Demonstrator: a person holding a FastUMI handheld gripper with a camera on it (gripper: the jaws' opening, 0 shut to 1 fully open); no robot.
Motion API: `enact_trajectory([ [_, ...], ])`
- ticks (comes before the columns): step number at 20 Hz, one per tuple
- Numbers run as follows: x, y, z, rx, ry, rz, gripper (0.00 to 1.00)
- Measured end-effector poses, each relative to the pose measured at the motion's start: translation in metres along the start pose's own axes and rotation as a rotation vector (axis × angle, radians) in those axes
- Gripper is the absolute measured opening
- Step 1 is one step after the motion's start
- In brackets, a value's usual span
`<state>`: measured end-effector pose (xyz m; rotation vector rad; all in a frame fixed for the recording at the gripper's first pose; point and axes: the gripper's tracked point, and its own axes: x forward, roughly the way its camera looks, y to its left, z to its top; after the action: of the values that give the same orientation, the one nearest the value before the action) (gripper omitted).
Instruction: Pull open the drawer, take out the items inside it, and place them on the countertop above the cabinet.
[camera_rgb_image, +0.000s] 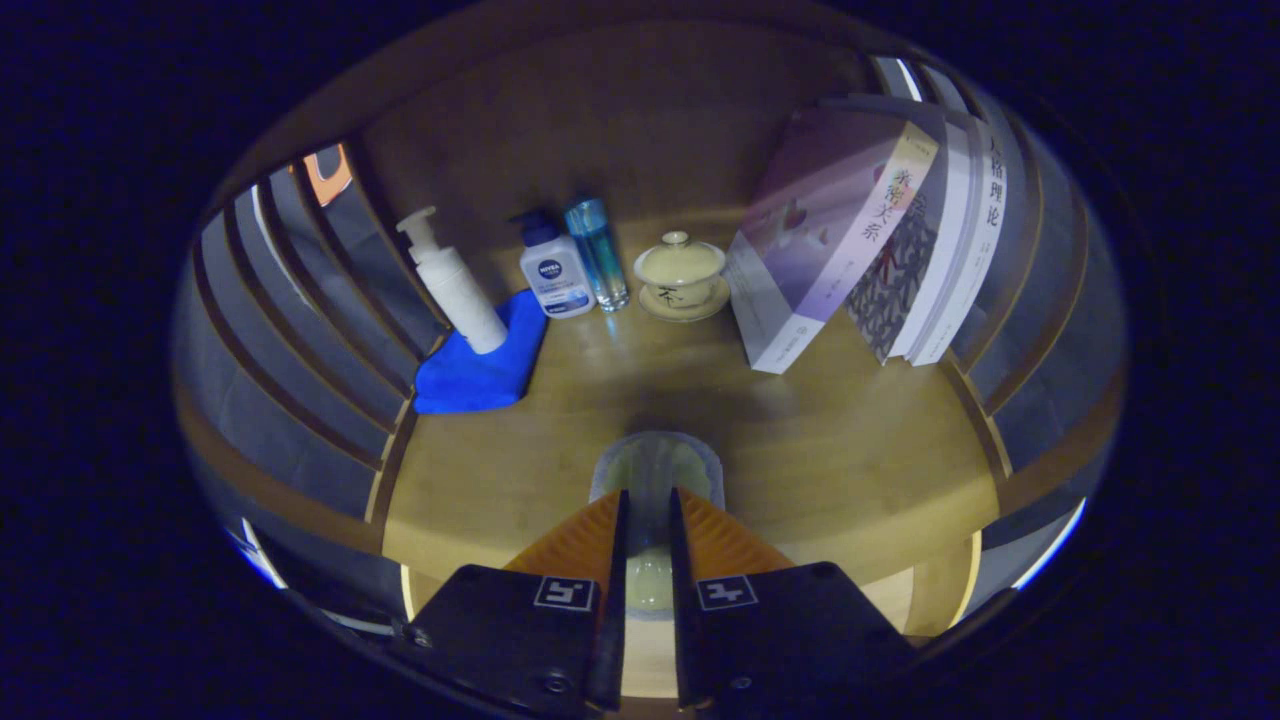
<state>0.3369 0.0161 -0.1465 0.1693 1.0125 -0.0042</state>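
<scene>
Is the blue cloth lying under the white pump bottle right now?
Yes. The white pump bottle stands on a corner of the blue cloth, well beyond the hand-held gripper, which holds a pale packet.

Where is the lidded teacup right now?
The lidded teacup sits on its saucer at the countertop's back, between the blue bottle and the books, beyond the tongs.

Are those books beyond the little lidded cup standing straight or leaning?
Leaning. The books tilt toward the slatted side wall, bottoms on the countertop. The fingers grip a flat packet.
</scene>
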Motion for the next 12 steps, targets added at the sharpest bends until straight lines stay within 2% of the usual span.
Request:
enact_trajectory([
  [3,0.006,-0.003,-0.006,-0.021,0.012,-0.007,0.23],
  [6,0.005,-0.01,0.002,-0.057,-0.064,-0.042,0.44],
  [10,-0.011,0.001,0.008,-0.125,-0.174,-0.023,0.71],
  [12,-0.02,0.005,0.008,-0.108,-0.224,-0.01,0.75],
])
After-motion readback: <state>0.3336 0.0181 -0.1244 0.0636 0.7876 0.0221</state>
